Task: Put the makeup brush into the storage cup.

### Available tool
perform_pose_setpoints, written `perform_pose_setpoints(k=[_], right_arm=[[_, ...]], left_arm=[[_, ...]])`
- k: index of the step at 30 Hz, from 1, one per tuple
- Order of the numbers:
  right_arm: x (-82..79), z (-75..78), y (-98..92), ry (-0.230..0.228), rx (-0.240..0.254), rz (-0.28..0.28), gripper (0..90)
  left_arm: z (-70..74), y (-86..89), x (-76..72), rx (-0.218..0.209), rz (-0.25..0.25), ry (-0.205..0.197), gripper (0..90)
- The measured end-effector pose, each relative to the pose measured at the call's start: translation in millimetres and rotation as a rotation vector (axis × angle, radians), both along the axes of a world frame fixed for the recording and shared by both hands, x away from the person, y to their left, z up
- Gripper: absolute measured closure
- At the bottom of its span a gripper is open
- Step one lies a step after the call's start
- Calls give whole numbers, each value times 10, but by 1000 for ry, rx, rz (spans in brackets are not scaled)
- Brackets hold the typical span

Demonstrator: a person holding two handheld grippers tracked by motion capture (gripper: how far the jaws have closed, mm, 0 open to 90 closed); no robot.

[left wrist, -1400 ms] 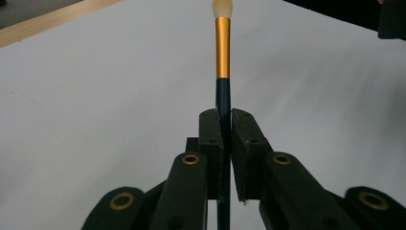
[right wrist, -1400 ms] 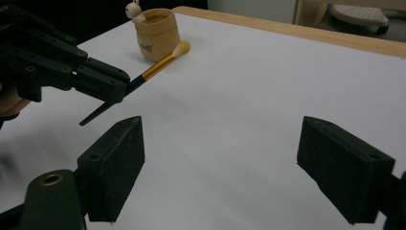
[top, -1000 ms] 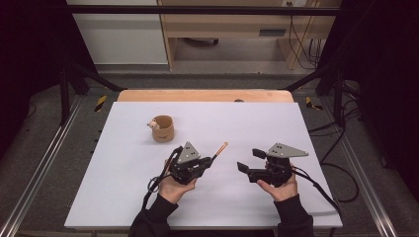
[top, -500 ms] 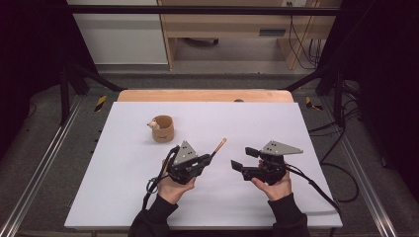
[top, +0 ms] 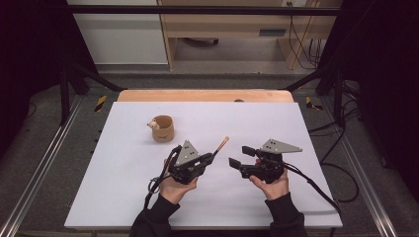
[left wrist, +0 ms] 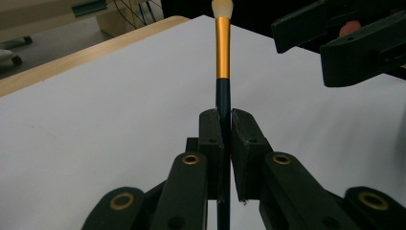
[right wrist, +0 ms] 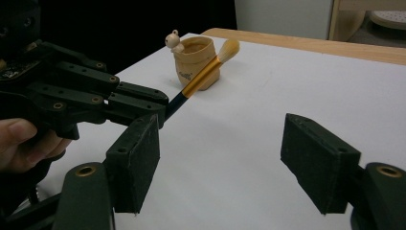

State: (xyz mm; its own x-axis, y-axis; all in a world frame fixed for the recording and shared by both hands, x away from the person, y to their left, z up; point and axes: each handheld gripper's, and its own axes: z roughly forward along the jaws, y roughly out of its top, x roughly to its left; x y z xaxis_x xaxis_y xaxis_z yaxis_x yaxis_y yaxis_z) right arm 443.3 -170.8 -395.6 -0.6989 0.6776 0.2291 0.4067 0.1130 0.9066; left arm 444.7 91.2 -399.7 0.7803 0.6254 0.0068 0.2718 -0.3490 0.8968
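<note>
A make-up brush (top: pixel 222 144) with a dark handle, gold ferrule and pale tip sticks out up and to the right from my left gripper (top: pixel 212 157), which is shut on its handle (left wrist: pixel 222 48). The left gripper view has the pads (left wrist: pixel 210 132) pressed against the handle. My right gripper (top: pixel 240 156) hovers just right of the brush, pointing left. Its jaws have just been closing and stand apart with nothing between them (right wrist: pixel 220 143). A small wooden cup (top: pixel 163 128) with a little figure on its rim stands farther back left, behind the brush tip (right wrist: pixel 227 48).
A white sheet (top: pixel 123 197) covers the table, with a wooden strip (top: pixel 197 95) along the far edge. Cables trail from both grippers toward the near edge. Metal rails and dark stands flank the table.
My right gripper has edged slightly left toward the brush and its jaws have narrowed. The left gripper and brush have kept still.
</note>
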Motion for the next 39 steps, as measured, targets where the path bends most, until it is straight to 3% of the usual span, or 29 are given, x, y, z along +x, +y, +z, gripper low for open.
perform_pose_setpoints(k=[39], right_arm=[[47,16,92,15,68,11,389]], left_arm=[[6,-178,-78,-31,-9,-42,830]])
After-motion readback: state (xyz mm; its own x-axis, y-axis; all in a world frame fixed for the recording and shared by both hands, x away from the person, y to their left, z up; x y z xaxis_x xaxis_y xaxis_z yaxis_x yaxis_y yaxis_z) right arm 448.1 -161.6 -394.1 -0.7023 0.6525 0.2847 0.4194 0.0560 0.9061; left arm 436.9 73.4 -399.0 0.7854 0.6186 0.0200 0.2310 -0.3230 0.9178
